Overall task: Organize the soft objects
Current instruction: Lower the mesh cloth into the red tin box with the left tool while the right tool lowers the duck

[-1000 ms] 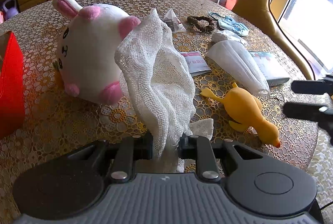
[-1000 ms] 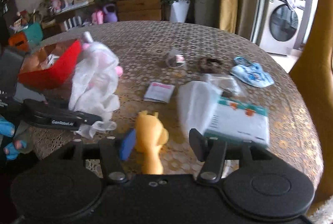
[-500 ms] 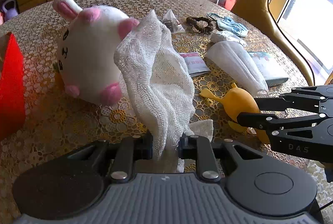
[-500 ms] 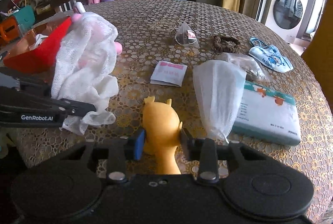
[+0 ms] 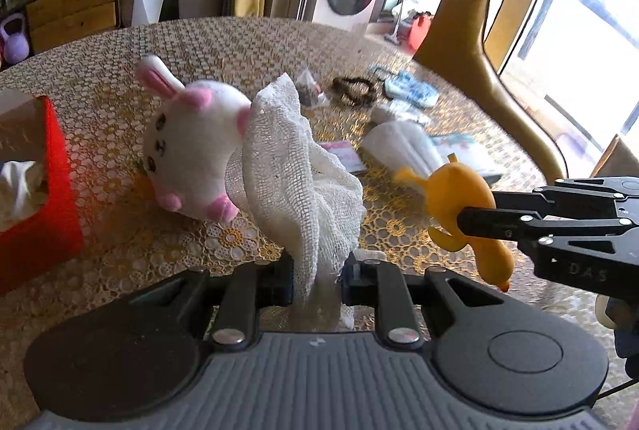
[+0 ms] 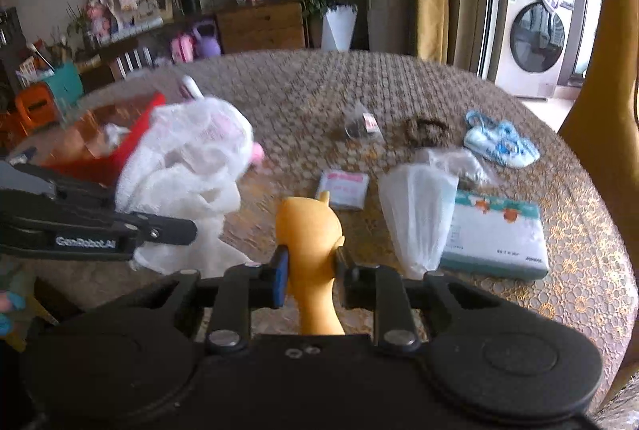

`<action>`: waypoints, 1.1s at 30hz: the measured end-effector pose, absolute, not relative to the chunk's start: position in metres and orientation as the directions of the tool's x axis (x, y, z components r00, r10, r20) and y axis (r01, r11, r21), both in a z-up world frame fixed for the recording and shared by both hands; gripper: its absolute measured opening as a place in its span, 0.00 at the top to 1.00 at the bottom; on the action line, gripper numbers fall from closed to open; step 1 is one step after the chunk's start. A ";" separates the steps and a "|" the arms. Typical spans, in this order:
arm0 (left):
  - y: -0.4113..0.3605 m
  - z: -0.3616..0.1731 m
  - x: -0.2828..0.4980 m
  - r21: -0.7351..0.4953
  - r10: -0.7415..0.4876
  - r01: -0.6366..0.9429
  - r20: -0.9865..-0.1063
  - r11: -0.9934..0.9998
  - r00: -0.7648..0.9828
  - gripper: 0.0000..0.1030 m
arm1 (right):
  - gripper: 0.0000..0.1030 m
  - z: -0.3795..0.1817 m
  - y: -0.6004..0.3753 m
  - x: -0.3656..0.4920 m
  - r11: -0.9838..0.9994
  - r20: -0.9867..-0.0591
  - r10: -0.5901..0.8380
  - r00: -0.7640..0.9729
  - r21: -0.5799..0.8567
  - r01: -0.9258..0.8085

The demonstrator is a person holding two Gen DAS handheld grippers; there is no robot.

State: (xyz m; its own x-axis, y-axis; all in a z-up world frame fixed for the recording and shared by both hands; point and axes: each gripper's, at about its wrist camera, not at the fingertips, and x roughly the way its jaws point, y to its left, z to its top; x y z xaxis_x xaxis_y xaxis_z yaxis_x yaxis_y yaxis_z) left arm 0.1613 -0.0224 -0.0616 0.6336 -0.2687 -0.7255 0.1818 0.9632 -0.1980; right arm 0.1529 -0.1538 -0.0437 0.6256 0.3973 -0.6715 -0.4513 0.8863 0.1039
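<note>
The left gripper [image 5: 315,284], bottom centre of its own view, pinches a white mesh cloth [image 5: 295,174] that stands up in front of the white-and-pink plush bunny [image 5: 191,154]. The right gripper [image 6: 309,270] is closing its jaws on the yellow rubber duck [image 6: 309,226], which sits between the pads and is lifted off the table [image 6: 299,94]. "GenRobot.AI" is printed on the left tool's arm, "DAS" on the right one's. At far left stands a red box [image 5: 36,218]; the lettering on the tissue pack [image 6: 495,238] is too small to read.
</note>
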 end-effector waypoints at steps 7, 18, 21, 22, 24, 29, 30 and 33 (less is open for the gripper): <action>0.003 -0.039 0.133 -0.225 -0.282 0.173 -0.705 0.959 0.650 0.83 | 0.77 -0.013 -0.137 0.129 0.865 -0.619 0.466 0.632 0.169 -0.472; 0.074 -0.012 0.117 -0.203 -0.180 0.047 -0.706 0.978 0.685 0.83 | 0.77 0.022 -0.058 0.133 0.781 -0.559 0.590 0.582 0.214 -0.586; 0.102 -0.007 0.119 -0.190 -0.139 0.003 -0.710 0.982 0.690 0.83 | 0.77 0.028 -0.029 0.138 0.760 -0.552 0.611 0.568 0.208 -0.615; 0.111 -0.005 0.119 -0.186 -0.127 -0.010 -0.709 0.983 0.693 0.83 | 0.77 0.030 -0.019 0.141 0.753 -0.550 0.619 0.561 0.209 -0.624; 0.128 -0.001 0.121 -0.172 -0.100 -0.032 -0.707 0.985 0.700 0.83 | 0.77 0.033 0.000 0.147 0.739 -0.546 0.632 0.550 0.210 -0.640; 0.170 0.003 0.134 -0.161 -0.052 -0.094 -0.720 0.983 0.692 0.83 | 0.77 0.038 0.040 0.162 0.715 -0.538 0.655 0.531 0.216 -0.665; 0.179 0.002 0.139 -0.165 -0.047 -0.107 -0.726 0.981 0.686 0.83 | 0.77 0.037 0.048 0.165 0.712 -0.537 0.658 0.528 0.218 -0.667; 0.199 -0.001 0.151 -0.156 -0.028 -0.132 -0.742 0.979 0.669 0.83 | 0.77 0.034 0.071 0.174 0.704 -0.540 0.663 0.518 0.216 -0.676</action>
State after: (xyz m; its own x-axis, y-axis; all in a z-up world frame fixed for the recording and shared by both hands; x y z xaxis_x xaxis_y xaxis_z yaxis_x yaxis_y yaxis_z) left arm 0.1508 0.1990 -0.0006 0.6693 -0.0279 -0.7425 -0.1318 0.9790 -0.1557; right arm 0.1740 0.0709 0.0335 0.5177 0.6634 -0.5403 -0.6764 0.7040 0.2163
